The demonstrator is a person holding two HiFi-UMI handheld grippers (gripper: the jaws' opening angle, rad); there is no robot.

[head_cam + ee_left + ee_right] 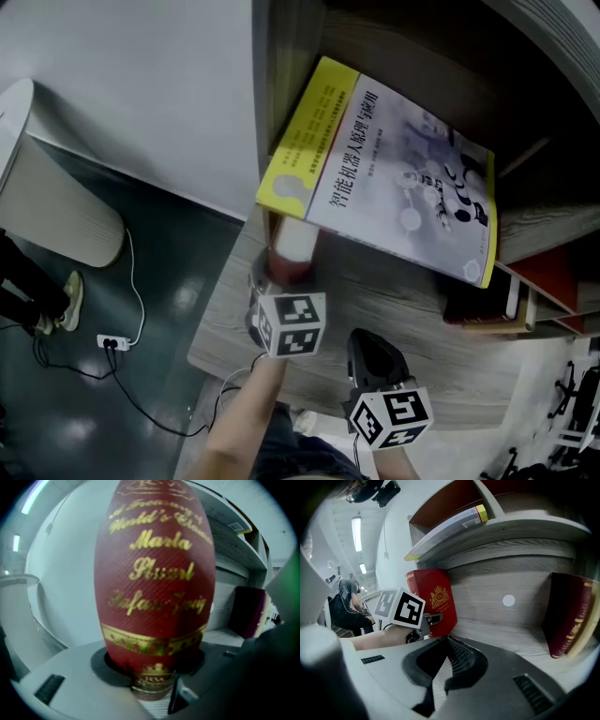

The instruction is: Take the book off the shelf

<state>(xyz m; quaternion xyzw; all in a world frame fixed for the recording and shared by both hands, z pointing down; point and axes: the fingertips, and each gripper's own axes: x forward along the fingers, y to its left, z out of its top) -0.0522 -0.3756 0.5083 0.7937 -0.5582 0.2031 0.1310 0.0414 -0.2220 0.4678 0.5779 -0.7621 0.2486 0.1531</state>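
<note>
A red hardback book with gold lettering point(154, 583) stands upright at the left end of the wooden shelf point(403, 300). It also shows in the head view point(284, 261) and the right gripper view point(436, 599). My left gripper point(281, 281) is shut on its spine, and the book fills the space between the jaws point(154, 679). My right gripper point(370, 354) hovers in front of the shelf to the right of the red book. Its jaws point(440, 665) are shut with nothing between them. A yellow-and-white paperback point(394, 169) lies flat on the board above, overhanging the edge.
Dark red books point(569, 620) lean at the right end of the same shelf point(501, 630). The upper board point(511, 536) overhangs it closely. Below left lie a dark floor, a power strip point(112, 343) and a white rounded unit point(56, 216). A person point(344, 604) stands in the background.
</note>
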